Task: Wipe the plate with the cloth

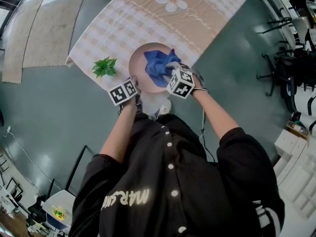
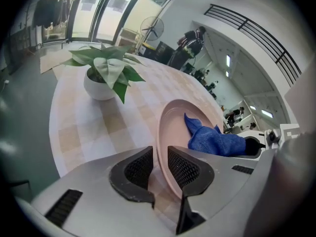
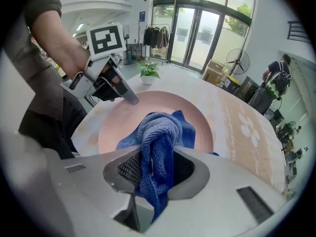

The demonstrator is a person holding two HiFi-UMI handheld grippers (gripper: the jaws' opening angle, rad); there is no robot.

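A pink plate (image 1: 139, 57) lies near the front edge of the checked tablecloth (image 1: 197, 19). A blue cloth (image 1: 158, 65) is bunched on the plate's right half. My right gripper (image 3: 155, 169) is shut on a fold of the cloth (image 3: 158, 132), and the rest of it trails onto the plate (image 3: 123, 117). My left gripper (image 2: 160, 164) is at the plate's near left rim (image 2: 170, 127). Its jaws stand slightly apart with the rim in the narrow gap, and the pads do not press on it. The right gripper view shows the left gripper (image 3: 126, 95) tipped down onto that rim.
A small potted plant (image 1: 104, 66) in a white pot (image 2: 98, 88) stands just left of the plate. The table's near corner and edge lie right under my hands. Pale rugs (image 1: 49, 28) lie on the floor to the left, and office chairs (image 1: 291, 68) stand at the right.
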